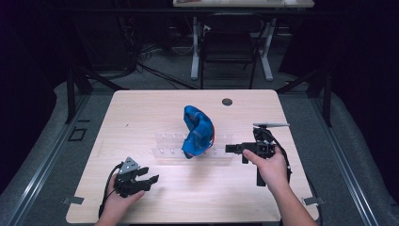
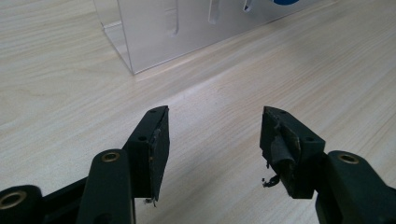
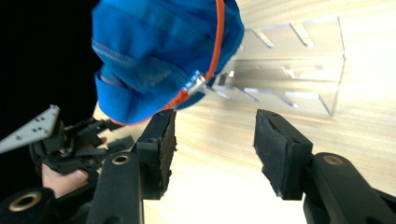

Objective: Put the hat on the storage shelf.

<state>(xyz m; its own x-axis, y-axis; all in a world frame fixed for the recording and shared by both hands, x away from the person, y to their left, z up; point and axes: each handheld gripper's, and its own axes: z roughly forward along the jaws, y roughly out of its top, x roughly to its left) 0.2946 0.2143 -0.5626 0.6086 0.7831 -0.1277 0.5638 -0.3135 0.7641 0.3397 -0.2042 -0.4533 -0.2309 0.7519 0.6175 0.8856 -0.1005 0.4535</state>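
At the near left of the tabletop [image 1: 141, 108] the left gripper [image 1: 149, 181] rests low in the person's left hand [image 1: 117, 200], its grey three-cornered plate on top and its cable looping down toward the near edge. In the left gripper view its jaws stand well apart with bare wood grain between them; they hold nothing and point toward the near left corner of the clear acrylic rack [image 2: 140, 42].

Near the middle of the tabletop, that clear acrylic rack [image 1: 169, 146] lies lengthwise from left to right, its slotted walls faintly visible. A blue cap [image 1: 197, 132] with an orange edge sits on the rack, right of its middle, bunched up and leaning. In the right gripper view the cap [image 3: 159, 56] hangs large at the upper left, with a small metal clip on its orange trim, and the rack [image 3: 299, 70] stretches off to the right behind it.

To the right of the rack, the right gripper [image 1: 230, 149] is held level in the person's right hand [image 1: 270, 167], pointing left toward the cap and stopping just short of the rack's right end. Its jaws are wide open and grip nothing; the cap's lower edge shows just above and beyond the left one, apart from both pads. A small dark round insert [image 1: 227, 101] sits in the tabletop at the far side, right of centre.
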